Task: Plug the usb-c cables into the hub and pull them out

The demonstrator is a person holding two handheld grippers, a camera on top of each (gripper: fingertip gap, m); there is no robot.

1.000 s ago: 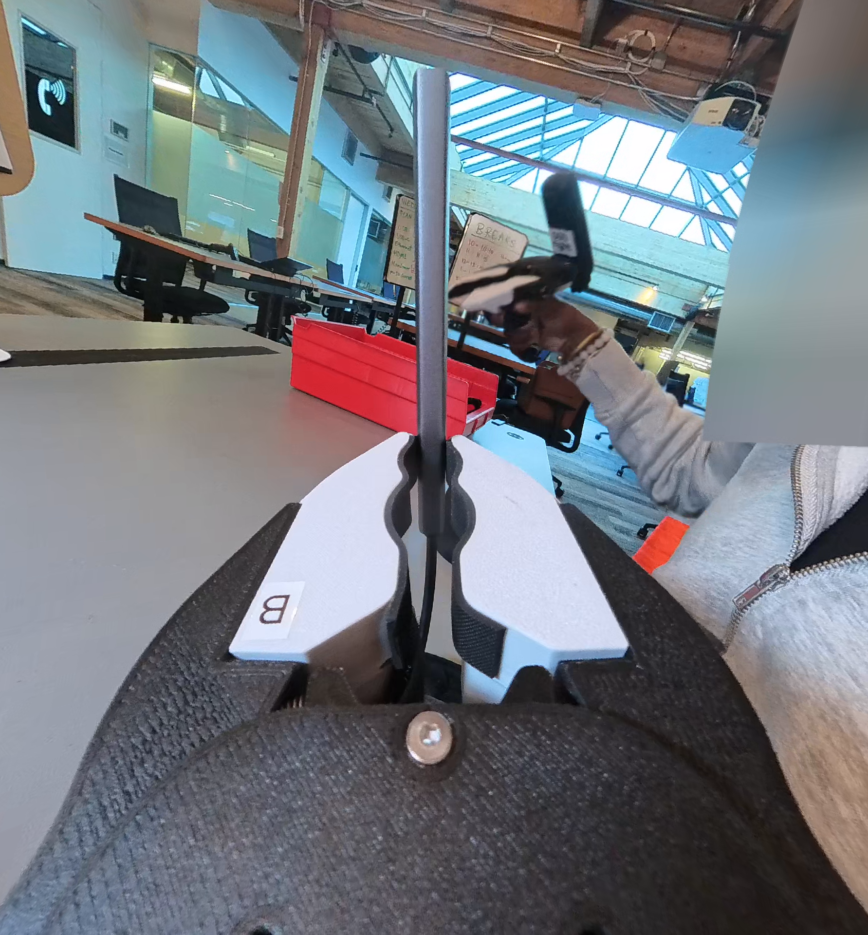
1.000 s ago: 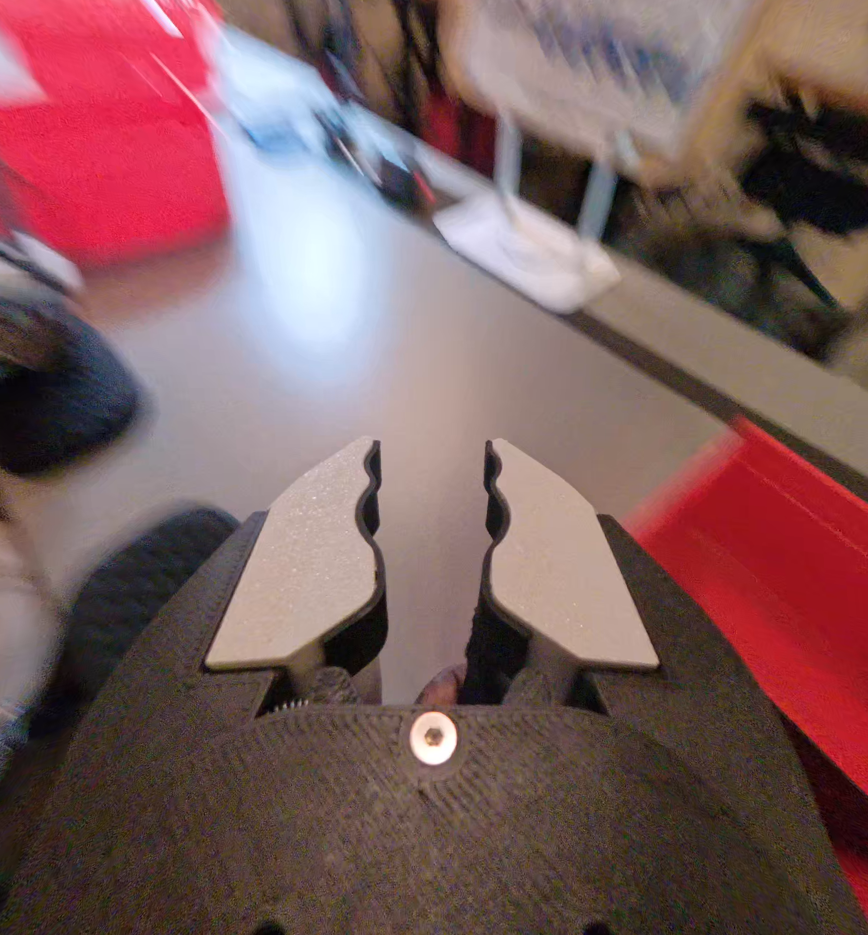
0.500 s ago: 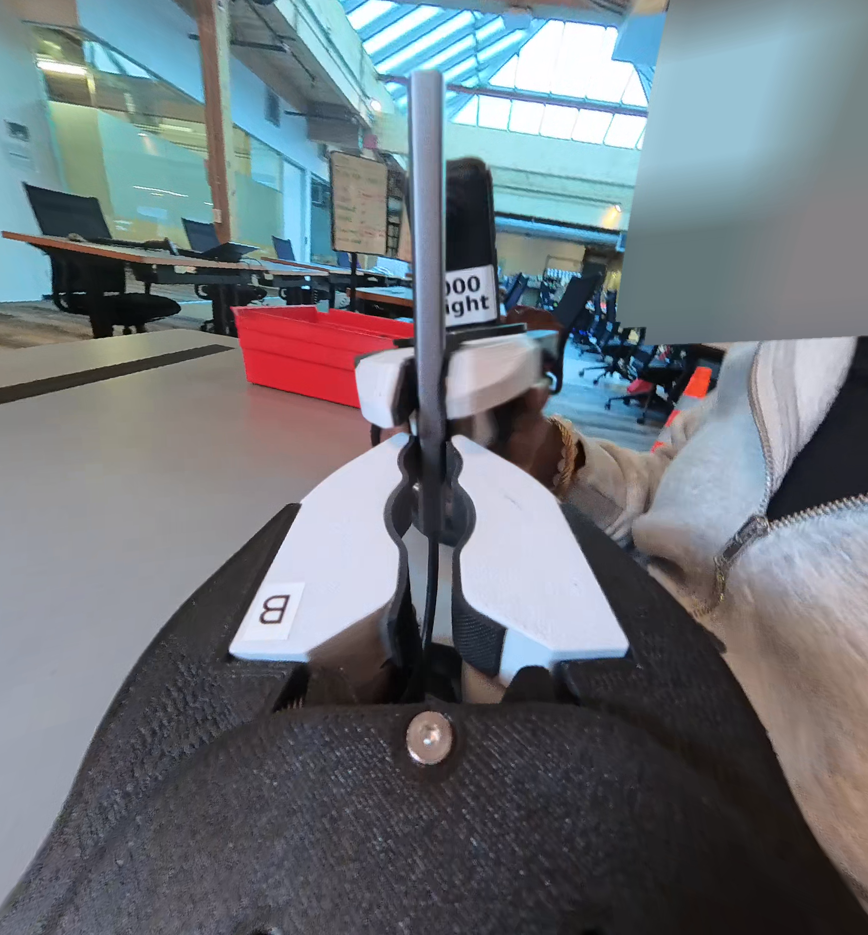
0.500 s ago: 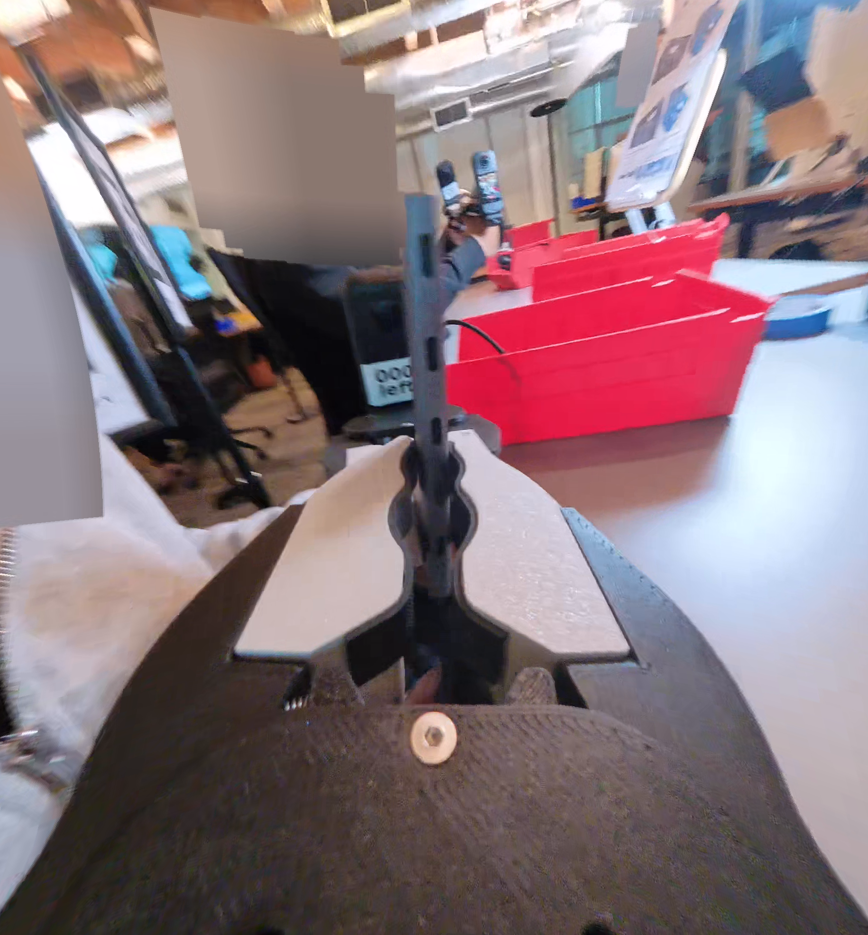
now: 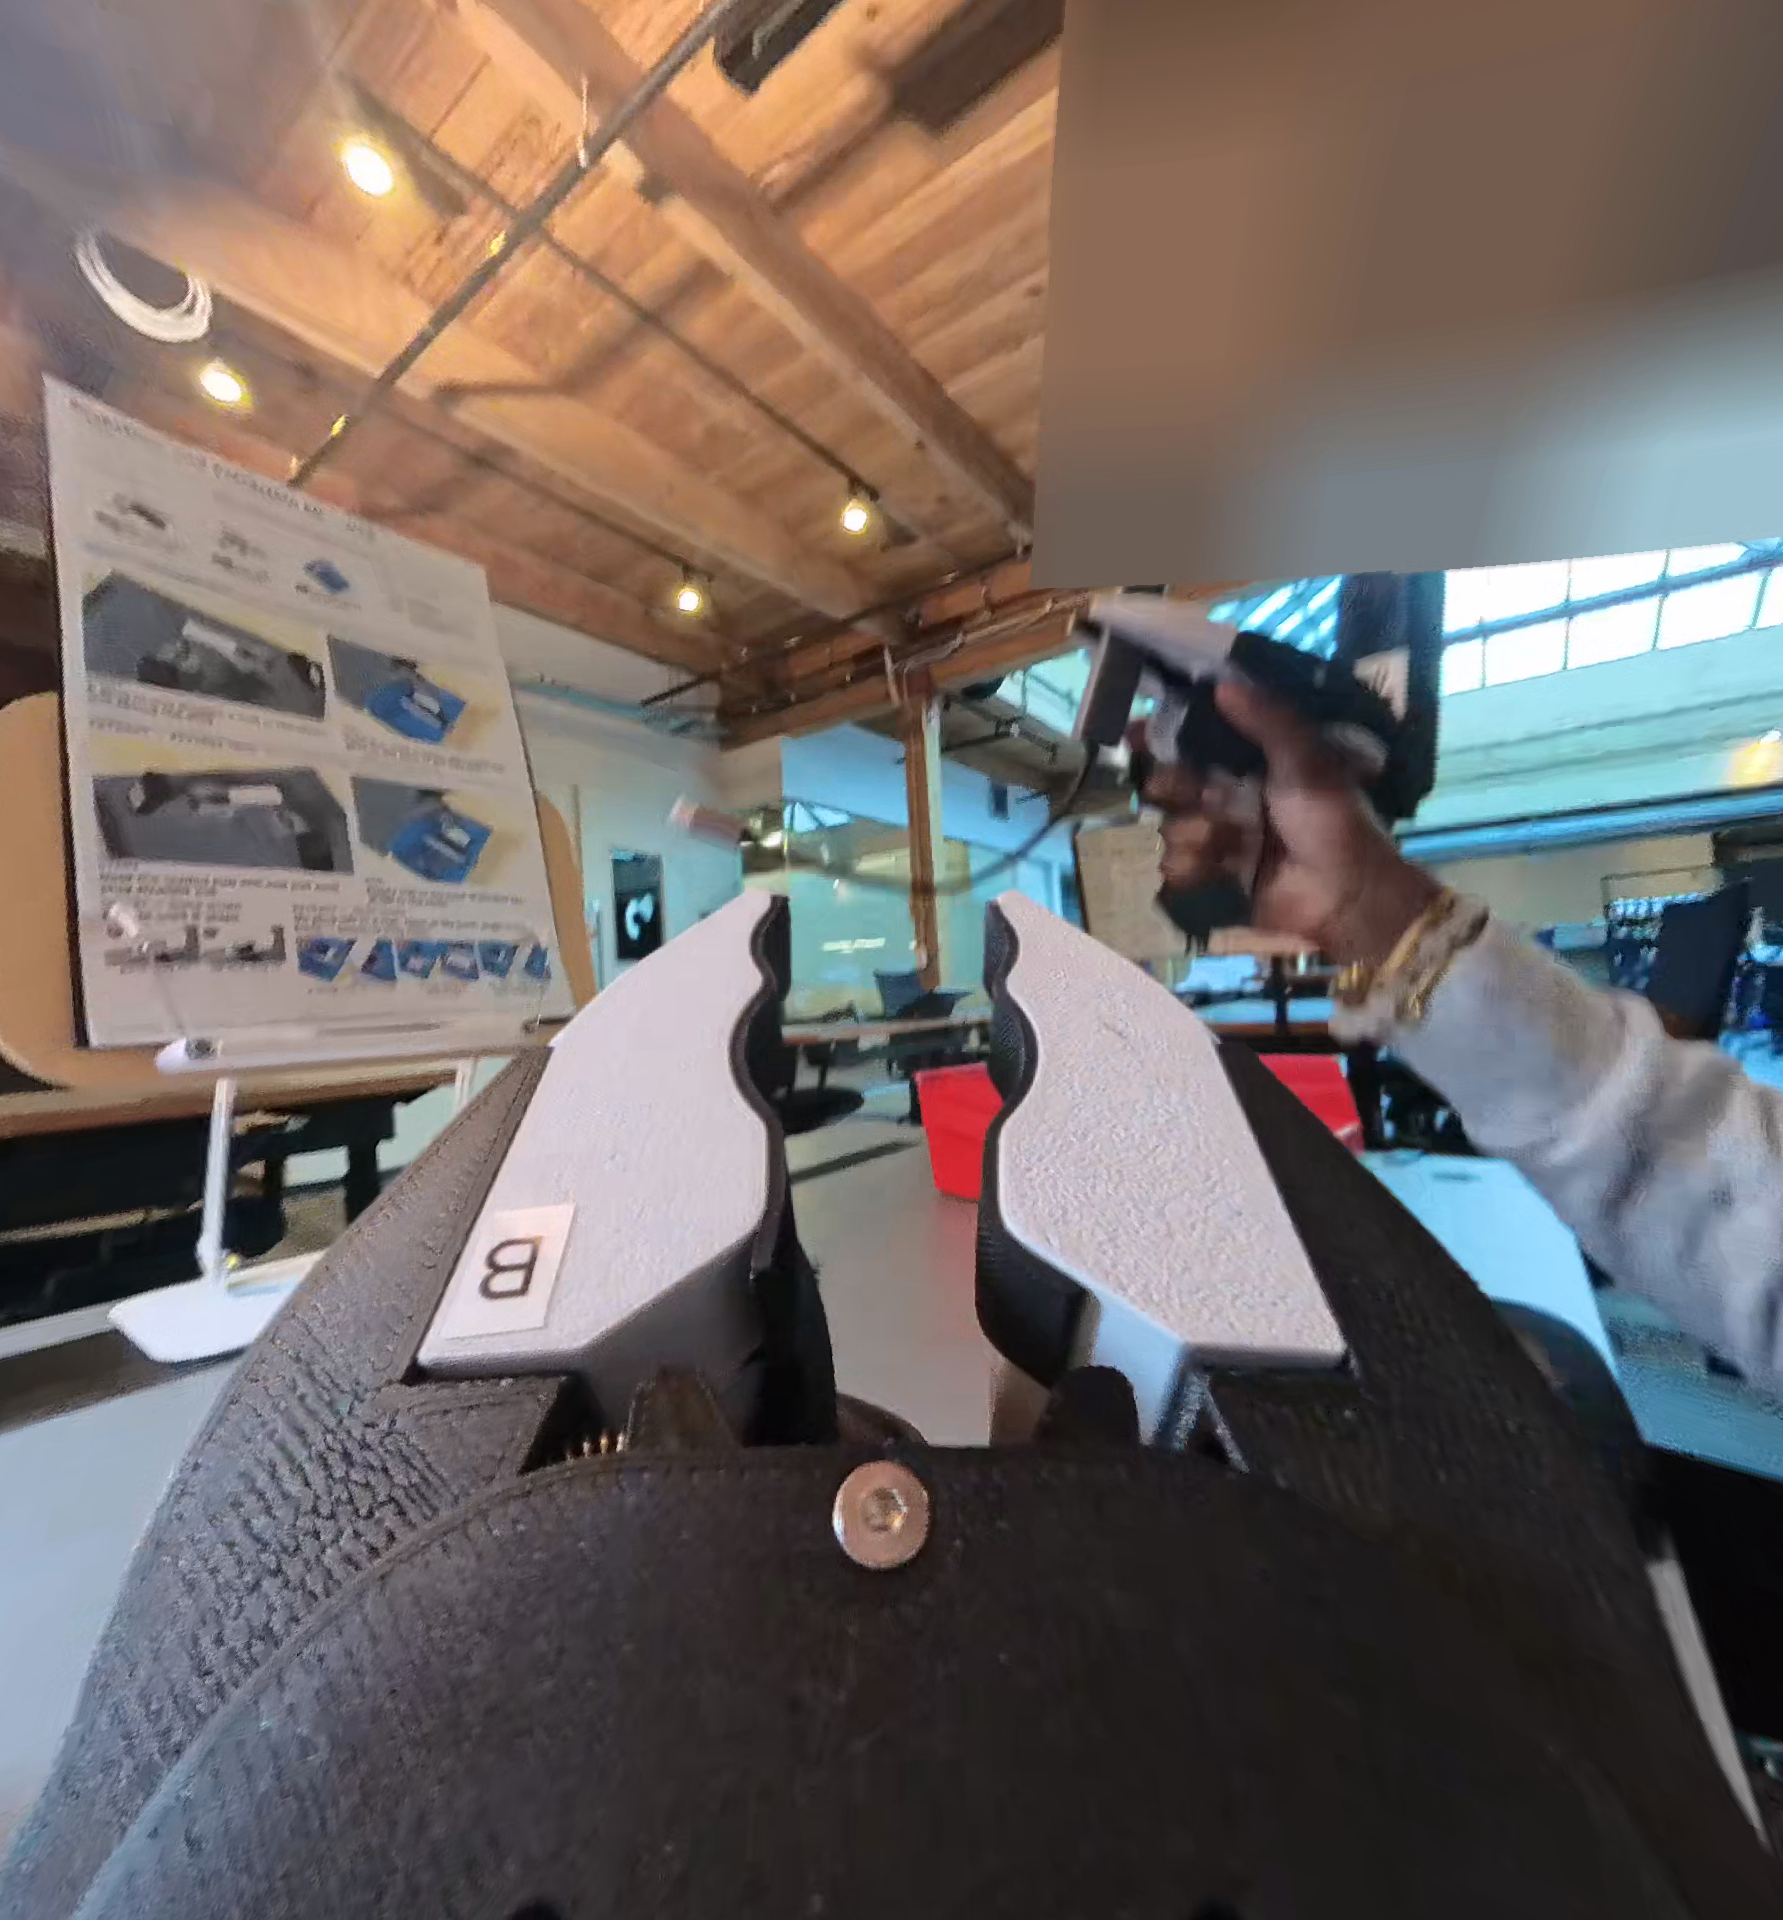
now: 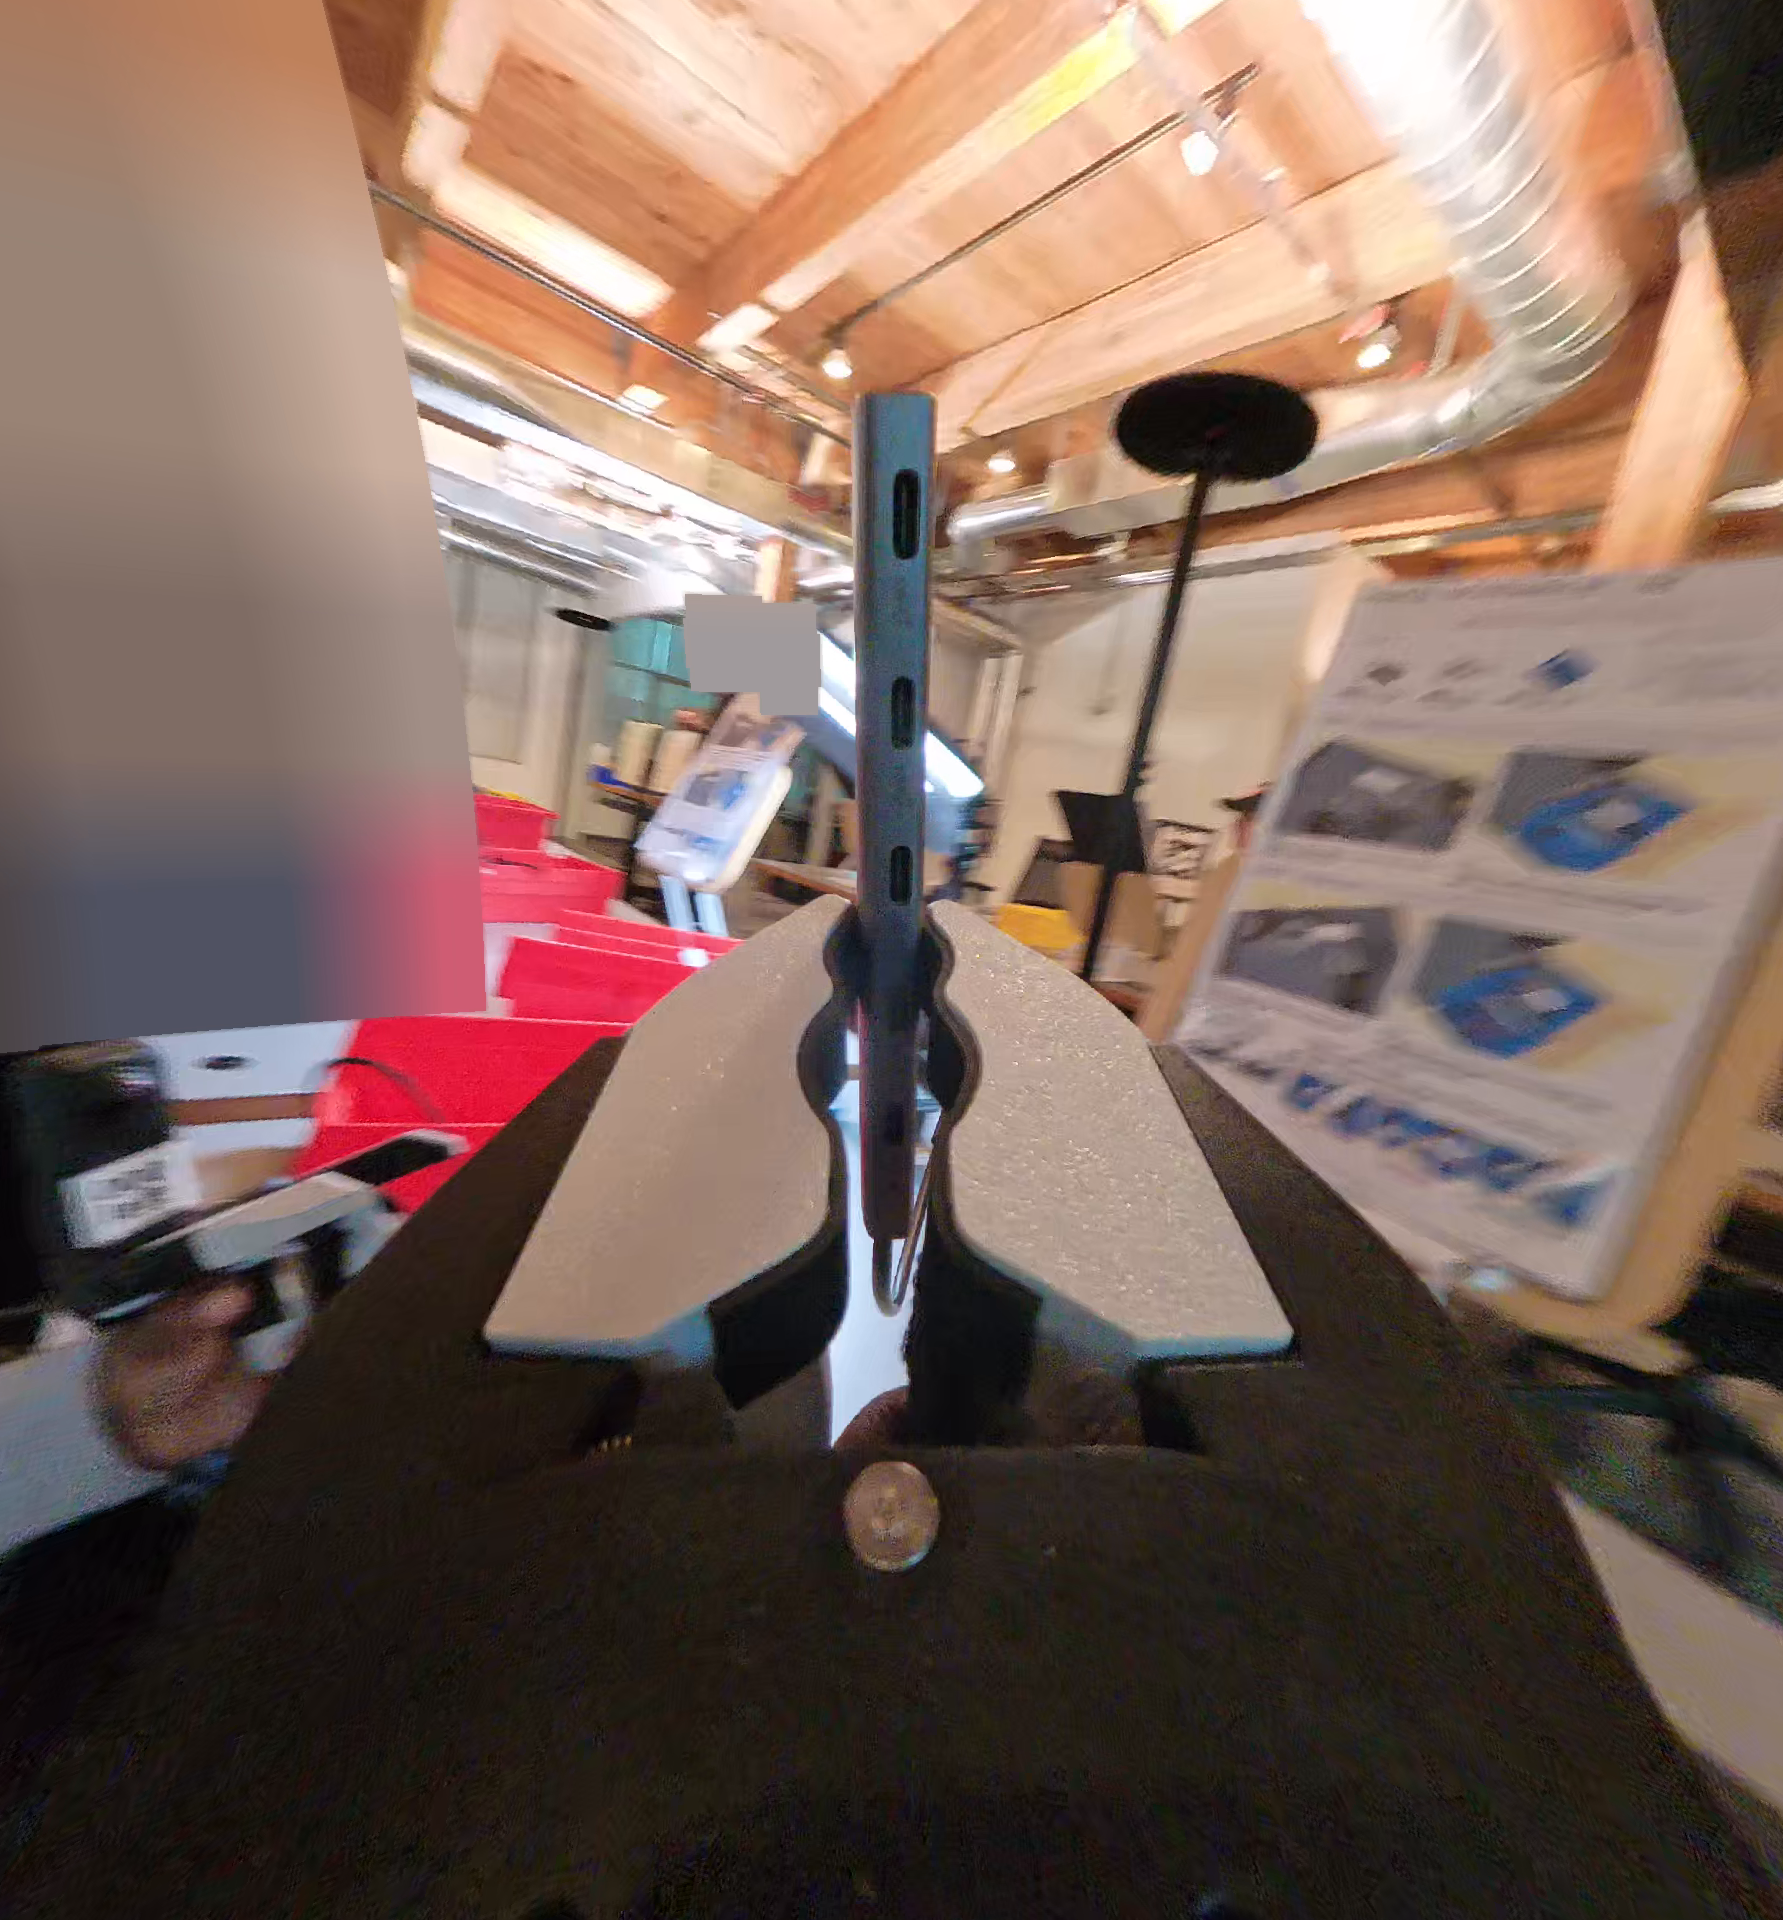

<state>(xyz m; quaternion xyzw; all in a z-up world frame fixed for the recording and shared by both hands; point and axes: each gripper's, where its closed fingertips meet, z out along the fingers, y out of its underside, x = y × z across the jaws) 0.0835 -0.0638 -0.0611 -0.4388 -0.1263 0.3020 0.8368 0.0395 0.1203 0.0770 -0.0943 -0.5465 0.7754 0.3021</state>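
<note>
Between my right claw's (image 6: 887, 940) jaws I'm gripping the hub (image 6: 895, 665) edge-on, upright, ports facing me — all showing empty. My left claw (image 5: 882, 935) is hanging open, holding nothing. No cable in sight, so I'm judging the plugging not yet begun.

Black textured gripper shells, pale grey fingers (image 5: 658, 1122) with wavy dark inner pads, silver hex screw (image 5: 881, 1512) – lettered white sticker (image 5: 509, 1265), grey sleeve (image 5: 1635, 1153), gold bracelet (image 5: 1412, 961)

Hub (image 6: 892, 727) upright between right jaws; poster board (image 6: 1510, 914) right.
</note>
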